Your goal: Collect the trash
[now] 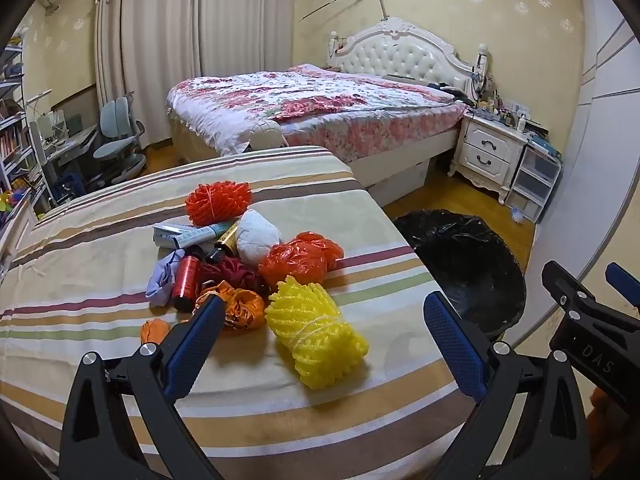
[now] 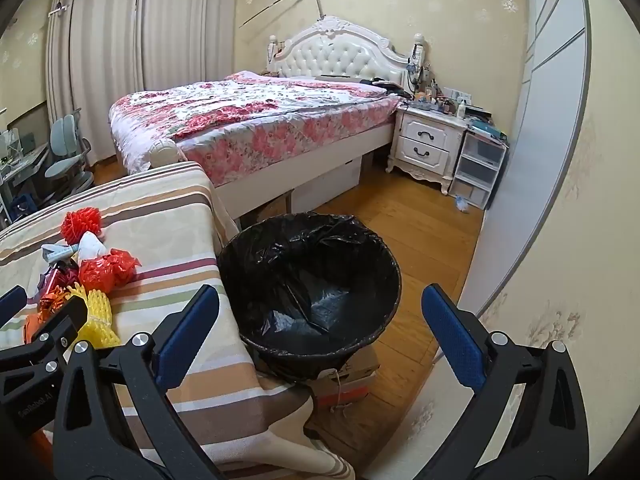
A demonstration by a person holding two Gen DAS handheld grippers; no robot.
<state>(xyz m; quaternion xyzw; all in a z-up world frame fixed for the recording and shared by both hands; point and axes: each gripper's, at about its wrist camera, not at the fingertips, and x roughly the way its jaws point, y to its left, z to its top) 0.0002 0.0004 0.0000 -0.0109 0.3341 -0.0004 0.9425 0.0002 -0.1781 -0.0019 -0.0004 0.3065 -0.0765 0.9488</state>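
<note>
Viewing through both wrist cameras, I find the left gripper [image 1: 324, 332] spread wide with nothing between its blue pads, held above the near edge of the striped cloth [image 1: 100, 240]. My right gripper [image 2: 320, 328] also stands fully apart and empty, aimed at the bin [image 2: 256, 320] on the floor.

Trash lies in one pile on the cloth. Nearest the left gripper is a yellow foam net [image 1: 316, 340], lying between the pads' line of sight. Touching its left side is an orange wrapper [image 1: 240, 308]. Behind these I note an orange bag [image 1: 300, 256], a white wad [image 1: 256, 236], a red can [image 1: 187, 284], a dark red bag [image 1: 232, 272], a lilac scrap [image 1: 162, 284], a tube [image 1: 188, 234] and, farthest back, a red foam net [image 1: 218, 200]. A small orange piece [image 1: 154, 330] lies apart at the left pad.

The bin, lined with a black bag, stands just beside the cloth's right edge on a cardboard box [image 2: 352, 376]. I can see nothing but the liner inside it.

A floral bed [image 2: 256, 120] and nightstand [image 2: 426, 142] occupy the background.
</note>
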